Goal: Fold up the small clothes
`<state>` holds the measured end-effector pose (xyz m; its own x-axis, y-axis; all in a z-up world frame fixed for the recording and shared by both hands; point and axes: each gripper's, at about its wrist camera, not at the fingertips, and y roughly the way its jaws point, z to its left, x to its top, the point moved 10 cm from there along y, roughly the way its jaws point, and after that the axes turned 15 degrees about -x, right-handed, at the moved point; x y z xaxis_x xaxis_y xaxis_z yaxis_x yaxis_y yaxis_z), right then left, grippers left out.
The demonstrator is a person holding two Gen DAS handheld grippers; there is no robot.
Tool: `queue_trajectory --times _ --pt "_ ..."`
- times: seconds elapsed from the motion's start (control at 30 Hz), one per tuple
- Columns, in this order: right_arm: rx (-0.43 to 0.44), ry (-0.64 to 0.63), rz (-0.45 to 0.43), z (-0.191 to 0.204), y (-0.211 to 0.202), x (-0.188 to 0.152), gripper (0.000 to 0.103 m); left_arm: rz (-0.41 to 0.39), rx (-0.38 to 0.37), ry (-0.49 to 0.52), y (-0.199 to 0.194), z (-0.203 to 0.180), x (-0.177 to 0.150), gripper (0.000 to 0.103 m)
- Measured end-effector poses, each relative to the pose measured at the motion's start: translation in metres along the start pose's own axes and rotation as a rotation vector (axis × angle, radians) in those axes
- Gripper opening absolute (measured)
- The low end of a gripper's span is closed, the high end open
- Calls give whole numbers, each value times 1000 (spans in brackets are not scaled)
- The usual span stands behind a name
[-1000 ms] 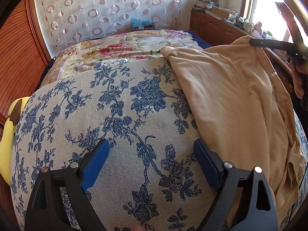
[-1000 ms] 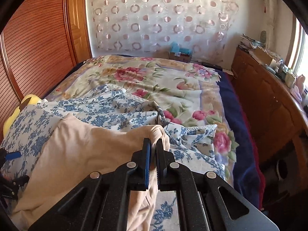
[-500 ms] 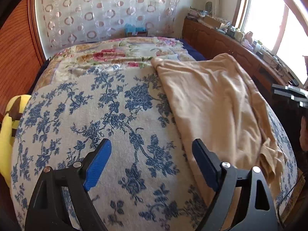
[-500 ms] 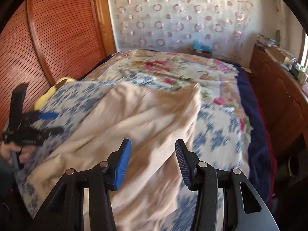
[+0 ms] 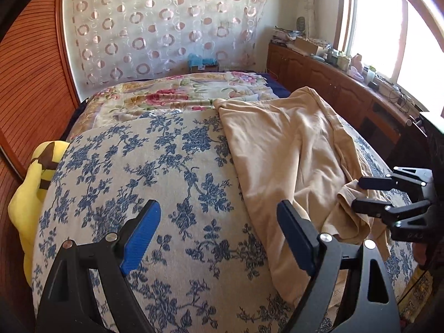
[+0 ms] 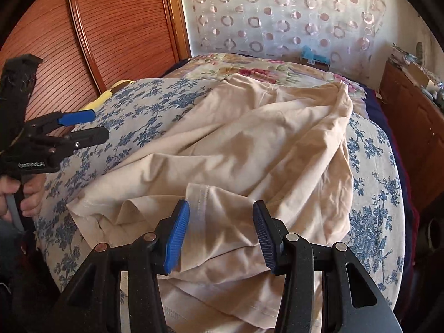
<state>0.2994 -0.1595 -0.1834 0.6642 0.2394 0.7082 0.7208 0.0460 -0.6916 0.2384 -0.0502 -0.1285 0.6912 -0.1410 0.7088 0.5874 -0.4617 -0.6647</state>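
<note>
A tan garment lies crumpled on a blue-flowered cloth spread over the bed; it also shows in the right wrist view. My left gripper is open and empty, above the flowered cloth just left of the garment's near edge. It shows at the left of the right wrist view. My right gripper is open, its jaws either side of a folded sleeve hem, not closed on it. It shows at the right of the left wrist view.
A yellow plush toy lies at the bed's left edge beside a wooden slatted wall. A floral bedspread covers the far bed. A wooden cabinet with clutter runs under the window on the right.
My right gripper opened and let go of the tan garment, which dropped onto the bed. That gripper then moved down to the near sleeve hem. The left gripper stayed open and drew back slightly.
</note>
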Motion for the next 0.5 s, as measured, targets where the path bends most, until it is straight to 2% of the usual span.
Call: queue_trajectory --times 0.1,0.13,0.2,0.37,0.5 --pt "-28 -15 8 5 6 -2 49 -17 19 -8 -7 0 -4 87" --pt "-39 -21 13 4 8 -4 45 -21 22 -8 -9 0 -5 87" --pt "-38 -30 18 6 9 -5 6 -22 23 -8 -10 -1 -7 87" --pt "-22 23 -43 -6 -16 -6 6 -16 34 13 -10 -5 -12 87" --pt "-44 81 -89 -29 -44 -17 5 -13 15 17 -9 -12 -15 87"
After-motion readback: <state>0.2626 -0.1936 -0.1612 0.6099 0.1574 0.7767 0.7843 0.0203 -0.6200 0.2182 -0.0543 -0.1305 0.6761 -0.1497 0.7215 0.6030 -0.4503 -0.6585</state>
